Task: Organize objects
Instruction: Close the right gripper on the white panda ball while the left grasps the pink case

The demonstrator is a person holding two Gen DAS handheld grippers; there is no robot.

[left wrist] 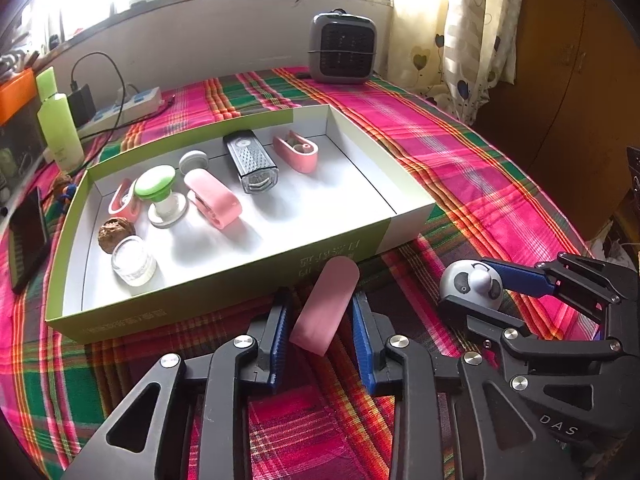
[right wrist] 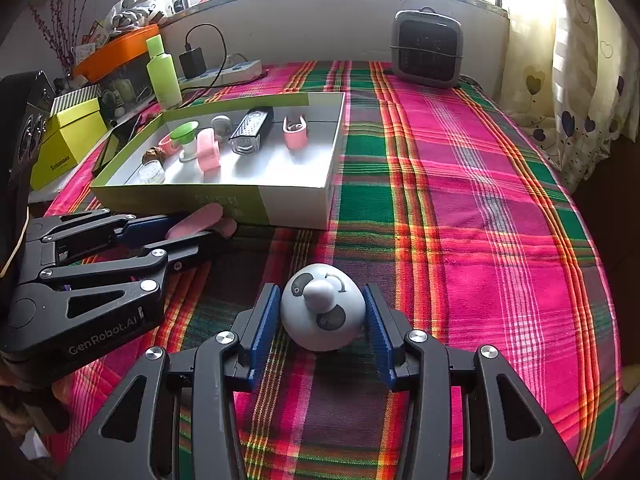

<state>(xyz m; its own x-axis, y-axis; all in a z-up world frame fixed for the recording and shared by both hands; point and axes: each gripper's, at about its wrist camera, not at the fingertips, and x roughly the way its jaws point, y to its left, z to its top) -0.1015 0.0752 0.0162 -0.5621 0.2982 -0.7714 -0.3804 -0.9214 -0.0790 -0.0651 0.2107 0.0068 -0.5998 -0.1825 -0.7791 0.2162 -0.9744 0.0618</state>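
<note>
We find the left gripper (left wrist: 320, 334) with its jaws spread; a pink oblong piece (left wrist: 324, 306) lies on the cloth between the blue pads (left wrist: 280, 332), clear of both, its far end close to the near wall of the box (left wrist: 224, 280). In the right wrist view the same piece (right wrist: 196, 216) shows just in front of that wall.

We find the right gripper (right wrist: 318, 322) likewise spread. A grey-white dome with a knob and dark patches (right wrist: 322, 308) sits on the cloth between its pads (right wrist: 262, 326); a narrow gap shows on each side, so we record no pinch. In the left wrist view the dome (left wrist: 472, 284) sits beside the right gripper's upper blue finger; we cannot tell whether they touch.

The two grippers stand side by side on the plaid cloth (right wrist: 460, 200), just short of the box.

Inside the box we note a pink holder (left wrist: 296, 151), a black grater-like item (left wrist: 250, 166), a second pink oblong (left wrist: 212, 198), a green-capped piece (left wrist: 158, 194), a small grey disc (left wrist: 193, 161), a pink clip (left wrist: 124, 202), a brown nut-like lump (left wrist: 116, 232) and a clear jar (left wrist: 134, 262).

Beyond stand a grey heater (right wrist: 428, 48), a green bottle (right wrist: 162, 72) and a power strip (right wrist: 236, 71).
</note>
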